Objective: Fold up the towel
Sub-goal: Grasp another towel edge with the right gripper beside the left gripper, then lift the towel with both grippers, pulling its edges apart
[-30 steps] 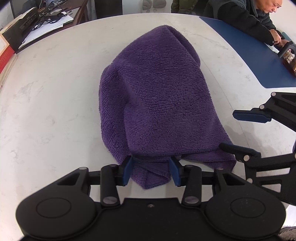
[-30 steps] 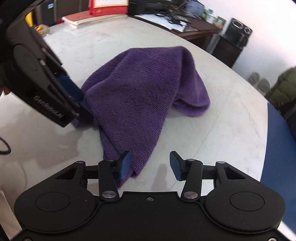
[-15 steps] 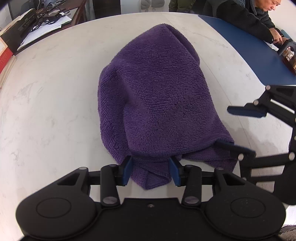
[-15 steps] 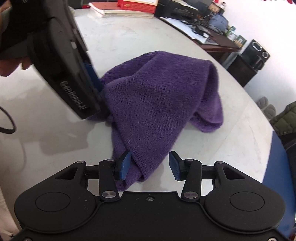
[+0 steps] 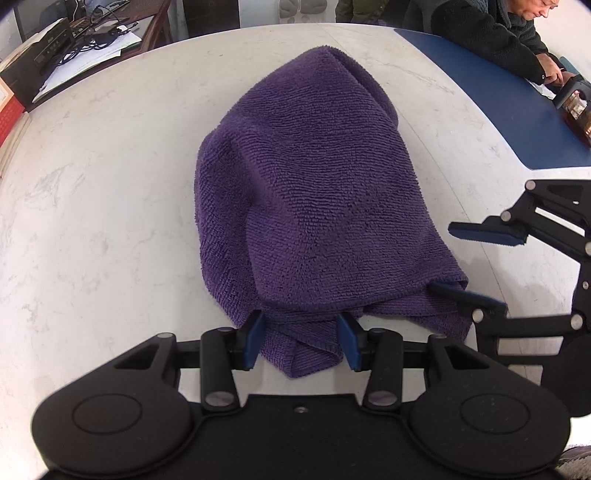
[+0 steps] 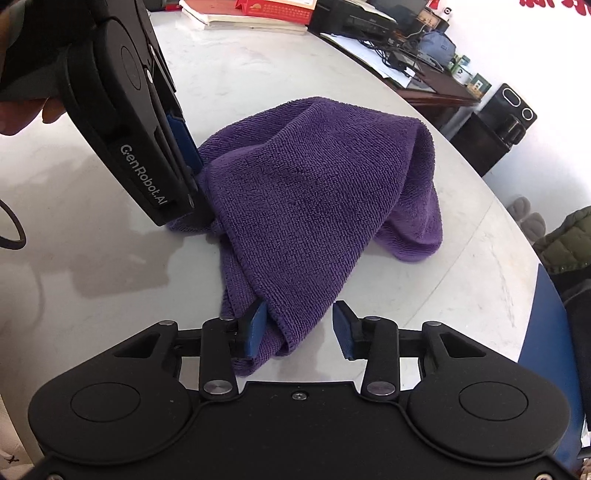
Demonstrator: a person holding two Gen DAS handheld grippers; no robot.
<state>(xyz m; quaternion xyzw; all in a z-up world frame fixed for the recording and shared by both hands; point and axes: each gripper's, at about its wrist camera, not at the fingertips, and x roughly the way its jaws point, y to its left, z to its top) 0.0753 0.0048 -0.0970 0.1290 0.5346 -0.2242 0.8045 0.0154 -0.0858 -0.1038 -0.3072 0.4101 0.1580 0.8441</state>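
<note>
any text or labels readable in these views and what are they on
"GenRobot.AI": white lettering along the side of the left gripper, seen from the right wrist view.
Red characters on the white wall: cut off, unreadable.
Print on the red book at the table's far edge: too small to read.

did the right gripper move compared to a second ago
Yes. In the left wrist view the right gripper has slid leftward onto the purple towel; its jaws have just been closing, with the towel's corner between them.

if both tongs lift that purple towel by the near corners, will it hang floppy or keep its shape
Probably floppy: the purple towel already slumps in soft rounded folds. Likely light, its looped pile looks thin. It should not slip much, as the fuzzy weave bunches between the left tongs.
</note>
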